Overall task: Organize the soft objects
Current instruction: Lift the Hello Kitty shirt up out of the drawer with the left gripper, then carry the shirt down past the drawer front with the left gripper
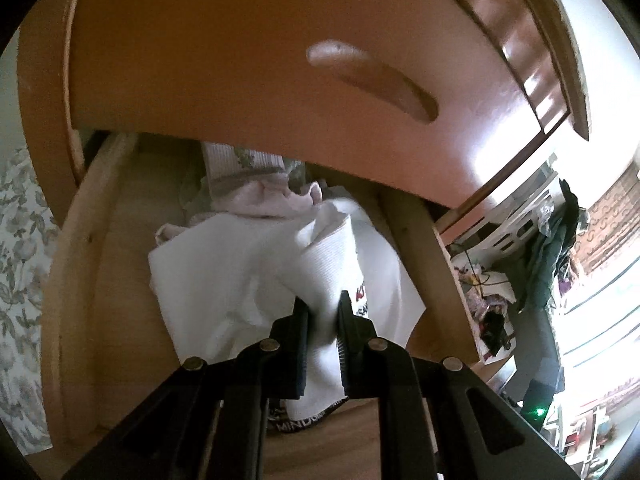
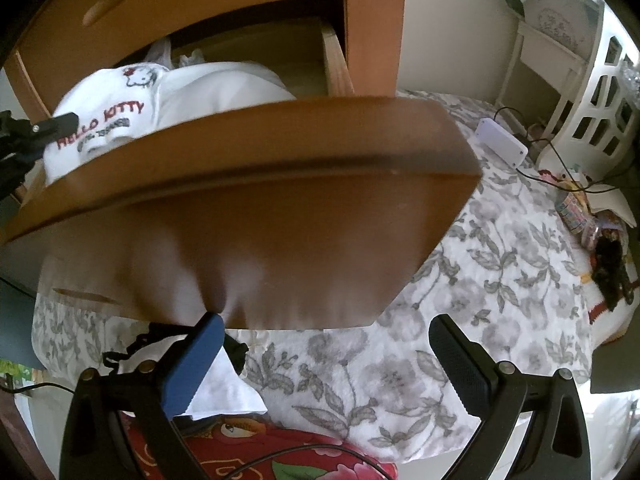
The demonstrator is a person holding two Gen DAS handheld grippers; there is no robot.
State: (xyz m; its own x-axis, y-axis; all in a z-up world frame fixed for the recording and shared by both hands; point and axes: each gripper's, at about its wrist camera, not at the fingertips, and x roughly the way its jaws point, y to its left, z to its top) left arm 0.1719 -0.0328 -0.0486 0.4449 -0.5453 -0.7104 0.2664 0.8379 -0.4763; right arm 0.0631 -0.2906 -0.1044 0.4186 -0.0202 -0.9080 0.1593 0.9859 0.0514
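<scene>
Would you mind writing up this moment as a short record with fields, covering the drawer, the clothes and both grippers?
drawer: pulled-out wooden drawer, open, clothes inside
held item: white Hello Kitty garment, partly lying in the drawer
left gripper: left gripper shut on a fold of the garment
right gripper: right gripper open, empty, outside the drawer front
behind garment: pink clothing further in
below: floral bedspread

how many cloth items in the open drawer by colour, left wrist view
white: 1, the hello kitty garment, clamped in the left gripper
pink: 1, a crumpled cloth
pale ribbed with grey trim: 1, a garment
total: 3 that I can tell apart
</scene>
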